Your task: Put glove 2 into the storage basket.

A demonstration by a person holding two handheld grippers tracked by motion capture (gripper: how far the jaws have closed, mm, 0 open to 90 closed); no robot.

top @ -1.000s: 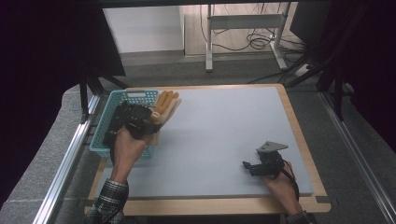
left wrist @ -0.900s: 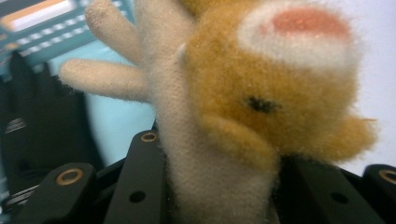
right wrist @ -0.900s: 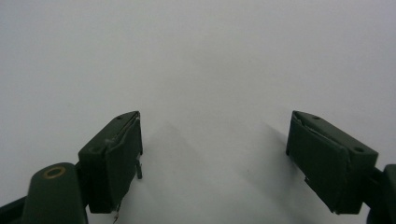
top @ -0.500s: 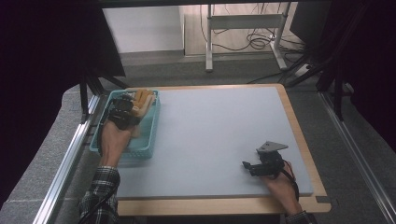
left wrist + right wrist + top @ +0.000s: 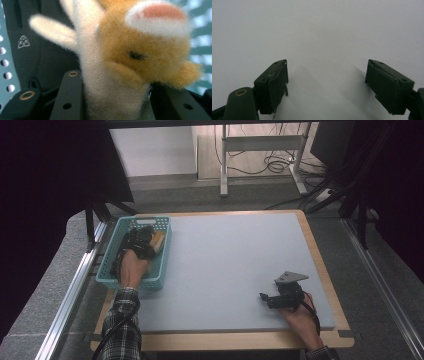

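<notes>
Here the left hand-held gripper [image 5: 141, 245] is inside the teal basket [image 5: 112, 279] at the left edge of the surface [image 5: 225, 265], and its jaws are clenched on a soft plush toy [image 5: 130, 57], orange-brown w/ a white belly and a pink spot on top. In the left gripper view the toy's pale body sits squeezed between the two black jaws, so the grip is on the narrow, soft part, probably because it compresses easily and does not slip. The basket's perforated wall is seen behind it, and also a black object [image 5: 37, 50] w/ a small white logo, which lies in the basket beside the toy. I judge the toy is held low over the basket to be set down there, but whether it touches the bottom I cannot tell. The right hand-held gripper [image 5: 272, 299] rests well apart, near the front right of the surface, jaws released and wide w/ nothing between them, i.e. it waits out of the way.
</notes>
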